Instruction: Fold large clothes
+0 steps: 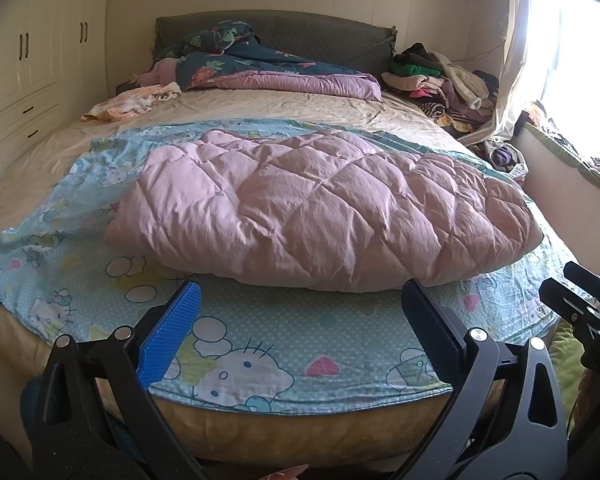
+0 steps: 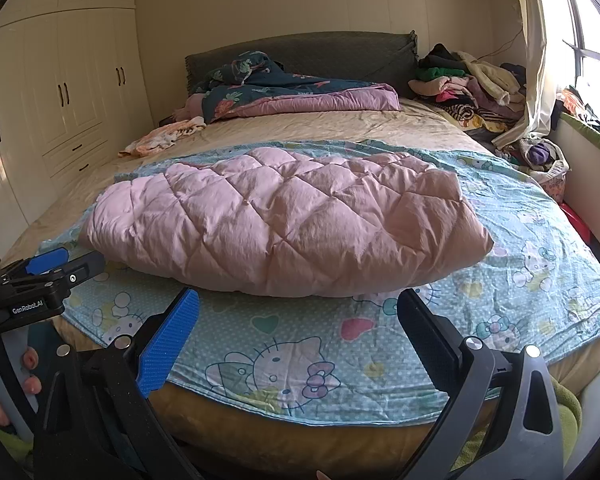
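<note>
We see both grippers spread wide, holding nothing: left gripper (image 1: 300, 336) and right gripper (image 2: 300, 340) hover apart from the folded pink quilted coat (image 1: 324, 208) at 12 o'clock on the cartoon sheet (image 1: 260, 344). Only the right view shows a hand (image 2: 4, 380) at 8 o'clock.

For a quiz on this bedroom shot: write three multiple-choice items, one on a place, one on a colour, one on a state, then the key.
1. The pink quilted garment lies on:
A. the cartoon-print sheet
B. the floor
C. the windowsill

2. The headboard is:
A. white
B. dark green-grey
C. red

3. Both tongs are:
A. shut on the garment
B. shut on the sheet
C. open, holding nothing

Key: A, the sheet shows all round it; B, it is dark against the cream wall; C, left tongs and right tongs gape above the sheet.
</note>
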Tool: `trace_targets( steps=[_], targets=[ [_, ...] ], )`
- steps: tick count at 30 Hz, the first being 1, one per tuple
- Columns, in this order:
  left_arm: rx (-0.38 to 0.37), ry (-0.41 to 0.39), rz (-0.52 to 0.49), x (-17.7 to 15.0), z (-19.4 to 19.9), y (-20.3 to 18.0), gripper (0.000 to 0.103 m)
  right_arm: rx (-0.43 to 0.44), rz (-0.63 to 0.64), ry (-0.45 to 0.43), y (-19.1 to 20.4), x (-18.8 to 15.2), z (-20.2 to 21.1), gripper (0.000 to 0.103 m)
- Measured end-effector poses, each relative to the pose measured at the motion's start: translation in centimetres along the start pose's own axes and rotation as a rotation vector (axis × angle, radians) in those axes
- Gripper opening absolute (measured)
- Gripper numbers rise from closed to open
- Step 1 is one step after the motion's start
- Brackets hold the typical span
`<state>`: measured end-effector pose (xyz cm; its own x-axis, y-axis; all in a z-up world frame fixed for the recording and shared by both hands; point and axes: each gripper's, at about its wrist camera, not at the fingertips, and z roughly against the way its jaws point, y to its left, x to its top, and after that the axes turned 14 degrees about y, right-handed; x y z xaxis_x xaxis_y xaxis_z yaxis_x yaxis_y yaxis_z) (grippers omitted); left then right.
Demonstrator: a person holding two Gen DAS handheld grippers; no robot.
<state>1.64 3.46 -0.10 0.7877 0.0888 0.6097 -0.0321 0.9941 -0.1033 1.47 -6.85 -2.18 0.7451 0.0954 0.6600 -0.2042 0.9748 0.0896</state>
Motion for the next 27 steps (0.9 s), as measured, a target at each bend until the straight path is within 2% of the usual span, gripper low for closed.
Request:
trace_targets(
  steps=[12, 15, 19, 22, 24, 27],
  targets=[
    [0.013, 0.008, 0.006, -0.1, 0.0, 0.7, 0.094, -0.016, -0.005, -0.002, -0.2, 0.0, 0.4, 0.099],
    [0.026, 0.019, 0.012, -0.2, -0.1, 1.0, 0.094, -0.018, -0.044, -0.021, -1.1, 0.0, 1.0, 0.099],
    [0.047, 0.036, 0.043, -0.3, -0.5, 2.2, 0.094, -0.068, -0.134, -0.061, -4.5, -0.3, 2.6, 0.099],
    [0.072, 0.038, 0.08, -0.1, -0.8, 3.7, 0.094, -0.153, -0.236, -0.097, -9.1, -1.0, 4.4, 0.099],
    [0.109, 0.042, 0.14, 0.7, -1.1, 6.2, 0.094, -0.259, -0.337, -0.126, -14.3, -2.1, 5.8, 0.099],
    [0.182, 0.031, 0.271, 2.6, -1.4, 11.8, 0.094, -0.51, -0.538, -0.131, -24.0, -5.1, 7.5, 0.099]
  ],
)
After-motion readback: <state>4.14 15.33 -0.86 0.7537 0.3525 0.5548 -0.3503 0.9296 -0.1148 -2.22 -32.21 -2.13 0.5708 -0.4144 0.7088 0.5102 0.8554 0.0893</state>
